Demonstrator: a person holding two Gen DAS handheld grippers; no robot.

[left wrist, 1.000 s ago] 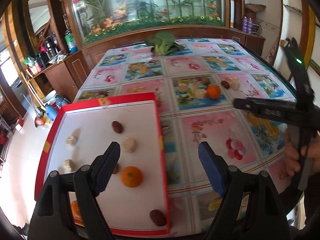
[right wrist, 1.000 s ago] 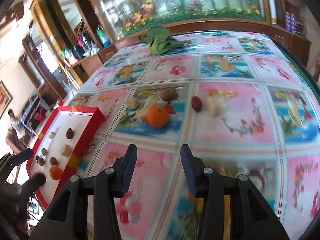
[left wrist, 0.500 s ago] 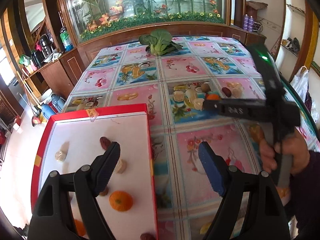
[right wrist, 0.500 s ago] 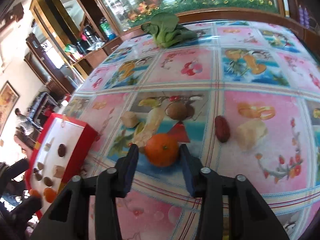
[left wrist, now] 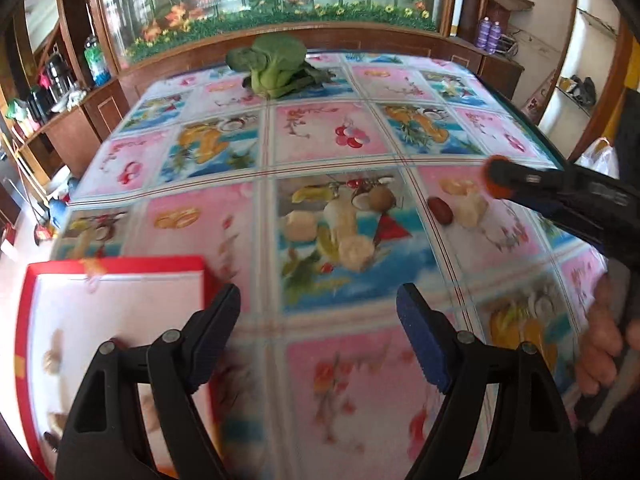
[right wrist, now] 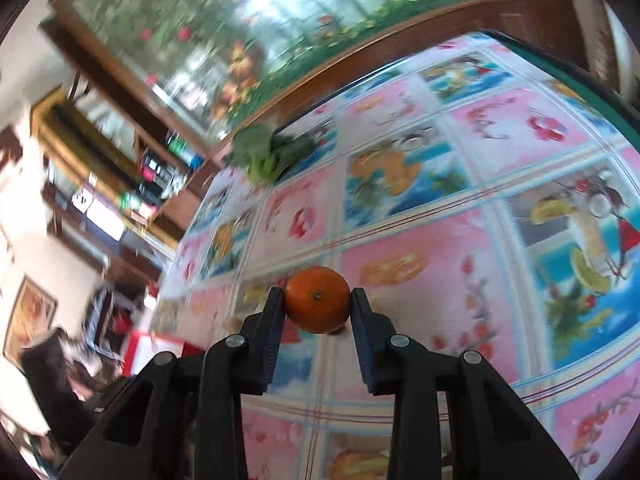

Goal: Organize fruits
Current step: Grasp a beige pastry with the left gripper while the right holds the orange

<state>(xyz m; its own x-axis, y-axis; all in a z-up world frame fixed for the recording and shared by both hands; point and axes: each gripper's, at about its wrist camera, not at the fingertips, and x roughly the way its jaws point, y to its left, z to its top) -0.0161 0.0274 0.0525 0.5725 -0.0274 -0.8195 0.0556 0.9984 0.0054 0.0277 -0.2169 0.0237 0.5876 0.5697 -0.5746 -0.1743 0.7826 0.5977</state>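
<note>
In the right wrist view my right gripper (right wrist: 318, 302) is shut on an orange mandarin (right wrist: 317, 292), held above the patterned tablecloth with the view tilted. In the left wrist view that gripper (left wrist: 500, 178) comes in from the right, an orange tint at its tip. My left gripper (left wrist: 320, 304) stands open and empty over the cloth, just right of the red tray (left wrist: 116, 263). Its white floor holds several blurred small pieces. On the cloth ahead lie a red date (left wrist: 440, 211), a pale chunk (left wrist: 474, 211), a brown round fruit (left wrist: 381, 199) and two pale pieces (left wrist: 300, 227).
A green leafy vegetable (left wrist: 276, 66) lies at the far end of the table. A person's hand (left wrist: 600, 356) grips the right tool at the right edge. Wooden cabinets and a glass display stand behind the table. The red tray's corner (right wrist: 160, 346) shows at lower left in the right wrist view.
My right gripper closed on the mandarin, lifted it off the cloth and rolled to one side. My left gripper moved right, from over the tray to over the cloth.
</note>
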